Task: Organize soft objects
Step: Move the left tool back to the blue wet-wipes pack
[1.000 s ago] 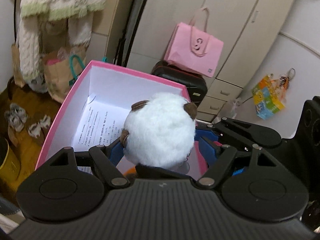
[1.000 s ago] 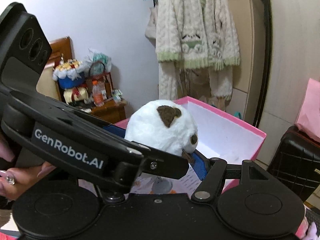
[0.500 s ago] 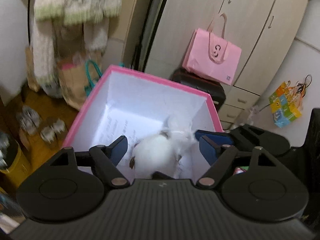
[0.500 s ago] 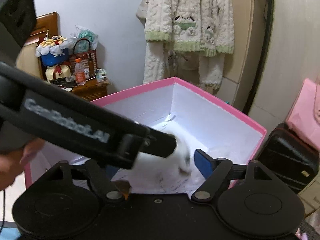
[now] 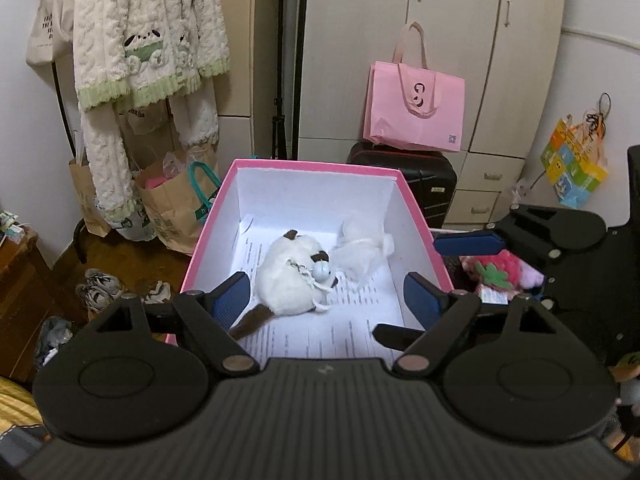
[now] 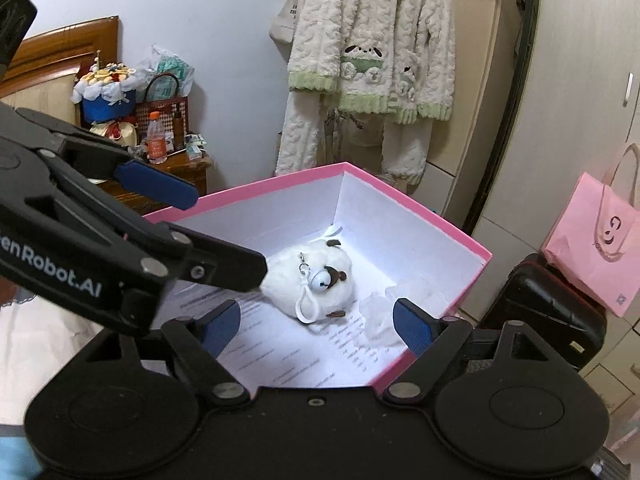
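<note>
L gripper (image 5: 326,298): fingers spread wide, have just been opening further; nothing pinched. Plush toy (image 5: 290,282) shows between the blue pads (image 5: 230,300) in the left wrist view but lies lower, on the box floor, clear of both.

R gripper (image 6: 316,322): fingers spread wide, opened further within the last sec.; nothing pinched.

Plush toy: white w/ brown patches, on its side inside the pink box (image 5: 208,224), resting on printed paper sheets (image 5: 320,336) that line the bottom. White loop and small round bell (image 6: 320,280) face up. Brown tail toward the L gripper's left finger.

Second soft item: white, fluffy/crumpled bundle (image 5: 362,250), just beside the toy, by the box's right wall. Type cannot be made out.

Outside the box, right side in the left wrist view: pink/red plush (image 5: 502,268) partly behind the R gripper.

Background: pink tote bag (image 5: 416,114) on a black suitcase (image 5: 424,180), cream fleece garments (image 5: 148,40) hanging at left.
</note>
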Motion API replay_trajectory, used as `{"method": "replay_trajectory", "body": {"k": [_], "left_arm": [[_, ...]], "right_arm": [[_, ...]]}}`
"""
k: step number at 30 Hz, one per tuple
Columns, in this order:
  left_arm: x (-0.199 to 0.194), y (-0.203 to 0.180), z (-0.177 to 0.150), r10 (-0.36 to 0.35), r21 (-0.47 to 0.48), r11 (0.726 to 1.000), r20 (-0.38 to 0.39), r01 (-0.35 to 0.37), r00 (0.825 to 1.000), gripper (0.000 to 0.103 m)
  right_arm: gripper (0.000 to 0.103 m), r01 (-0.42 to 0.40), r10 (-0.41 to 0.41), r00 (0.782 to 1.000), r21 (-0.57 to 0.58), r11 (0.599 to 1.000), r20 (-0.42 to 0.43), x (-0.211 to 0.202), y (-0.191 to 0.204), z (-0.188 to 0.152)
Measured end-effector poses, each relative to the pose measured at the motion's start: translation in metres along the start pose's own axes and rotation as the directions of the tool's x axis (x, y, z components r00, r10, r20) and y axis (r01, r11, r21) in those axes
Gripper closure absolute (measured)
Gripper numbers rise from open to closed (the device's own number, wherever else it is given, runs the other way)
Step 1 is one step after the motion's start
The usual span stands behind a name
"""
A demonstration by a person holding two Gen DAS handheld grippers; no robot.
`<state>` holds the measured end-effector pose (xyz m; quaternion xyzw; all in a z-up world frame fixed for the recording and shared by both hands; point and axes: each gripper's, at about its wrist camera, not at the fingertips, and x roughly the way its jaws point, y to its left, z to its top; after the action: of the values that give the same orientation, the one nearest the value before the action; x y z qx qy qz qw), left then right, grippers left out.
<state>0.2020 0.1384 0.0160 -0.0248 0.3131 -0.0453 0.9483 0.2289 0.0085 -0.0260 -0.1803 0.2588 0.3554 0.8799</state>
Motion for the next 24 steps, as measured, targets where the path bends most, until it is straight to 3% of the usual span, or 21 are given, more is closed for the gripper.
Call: {"method": "replay_trajectory", "body": {"k": [6, 12, 18, 24], "left_arm": [[-0.037, -0.014, -0.005, -0.028, 0.042, 0.999, -0.002, 0.028, 1.0, 0.018], [-0.07, -0.041, -0.014, -0.104, 0.091, 0.99, -0.048, 0.109, 0.993, 0.016], [-0.09, -0.075, -0.023, -0.199, 0.131, 0.968, -0.117, 0.213, 0.973, 0.015], [-0.104, -0.116, -0.029, -0.236, 0.218, 0.942, -0.11, 0.255, 0.966, 0.015]], "right_arm": [[0.016, -0.005, 0.005, 1.0, 0.012, 1.0, -0.002, -0.039, 0.007, -0.007], [0.016, -0.032, 0.031, 0.999, 0.029, 0.999, 0.016, -0.093, 0.002, -0.021], [0.015, -0.03, 0.028, 0.999, 0.061, 0.998, 0.037, -0.148, -0.018, -0.048], [0.015, 0.002, -0.006, 0.999, 0.077, 0.997, 0.051, -0.187, -0.033, -0.078]]}}
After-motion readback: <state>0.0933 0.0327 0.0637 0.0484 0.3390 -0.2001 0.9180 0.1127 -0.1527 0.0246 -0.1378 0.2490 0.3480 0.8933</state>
